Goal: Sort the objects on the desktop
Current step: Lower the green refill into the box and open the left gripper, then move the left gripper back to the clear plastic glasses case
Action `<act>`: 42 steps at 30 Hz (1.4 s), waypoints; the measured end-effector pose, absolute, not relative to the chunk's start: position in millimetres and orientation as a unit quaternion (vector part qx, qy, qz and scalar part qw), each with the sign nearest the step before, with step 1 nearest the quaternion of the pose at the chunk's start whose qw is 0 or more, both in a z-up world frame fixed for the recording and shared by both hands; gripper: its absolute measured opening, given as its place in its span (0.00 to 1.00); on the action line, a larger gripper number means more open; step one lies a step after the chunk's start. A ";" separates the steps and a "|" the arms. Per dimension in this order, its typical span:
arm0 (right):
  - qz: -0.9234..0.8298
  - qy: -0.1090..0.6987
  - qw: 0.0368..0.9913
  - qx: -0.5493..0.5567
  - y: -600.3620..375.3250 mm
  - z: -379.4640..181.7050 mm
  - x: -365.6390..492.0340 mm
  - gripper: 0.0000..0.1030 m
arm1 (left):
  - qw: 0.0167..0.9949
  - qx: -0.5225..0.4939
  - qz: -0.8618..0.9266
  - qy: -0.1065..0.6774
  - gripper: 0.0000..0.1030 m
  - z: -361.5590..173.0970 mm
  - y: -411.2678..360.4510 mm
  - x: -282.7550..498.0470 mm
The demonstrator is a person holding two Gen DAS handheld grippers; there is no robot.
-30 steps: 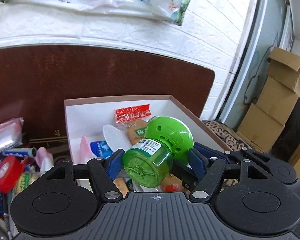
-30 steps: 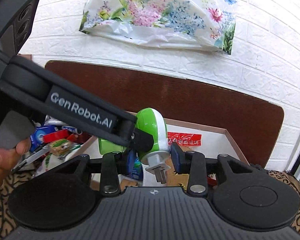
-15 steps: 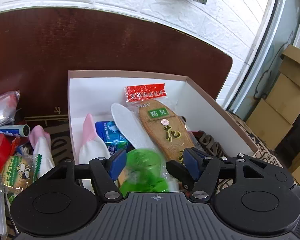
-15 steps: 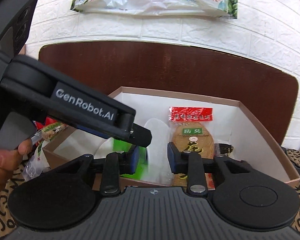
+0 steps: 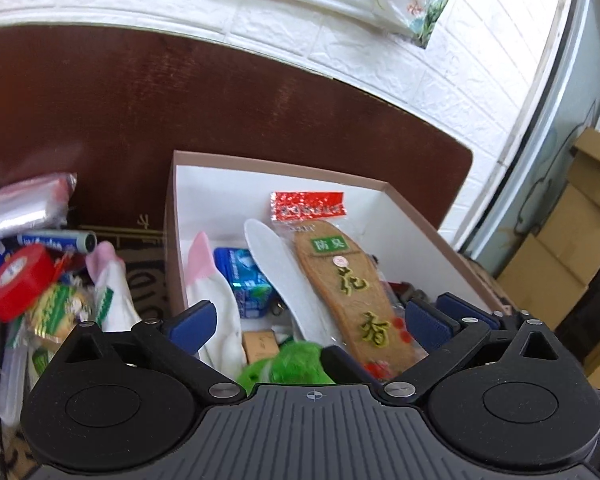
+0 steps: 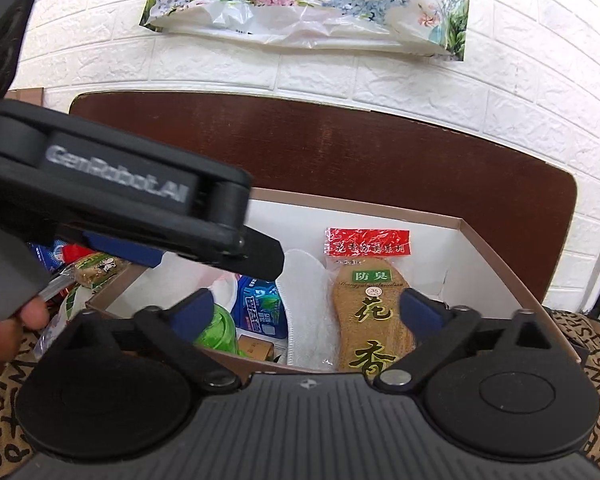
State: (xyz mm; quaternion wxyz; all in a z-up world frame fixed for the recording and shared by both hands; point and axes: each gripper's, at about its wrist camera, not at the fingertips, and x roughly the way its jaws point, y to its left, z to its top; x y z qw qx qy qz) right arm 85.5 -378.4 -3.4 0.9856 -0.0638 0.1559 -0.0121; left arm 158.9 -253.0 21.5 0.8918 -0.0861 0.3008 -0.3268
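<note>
White brick wall | box (image 5: 416, 216) holds insoles (image 5: 352, 288) | both hand-held grippers (image 5: 308, 324) (image 6: 306, 312) apart

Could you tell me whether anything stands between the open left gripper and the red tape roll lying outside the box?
Nothing visible blocks it: the left gripper hovers over the white cardboard box, and the red tape roll lies exposed atop the pile beside it.

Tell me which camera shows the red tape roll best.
The left wrist view: the red tape roll lies whole in the pile left of the box. In the right wrist view the left gripper's body covers that pile, leaving only a red scrap I cannot identify.
</note>
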 end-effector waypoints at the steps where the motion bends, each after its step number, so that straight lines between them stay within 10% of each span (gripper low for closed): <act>1: -0.014 0.156 0.986 -0.064 -377.2 -4.3 84.4 0.99 | 0.891 -0.086 -0.329 0.300 1.00 21.1 -252.3 154.6; 42: 0.084 0.211 0.974 -0.013 -280.5 -39.3 -5.5 1.00 | 0.916 -0.107 -0.238 0.306 1.00 -36.5 -119.4 24.5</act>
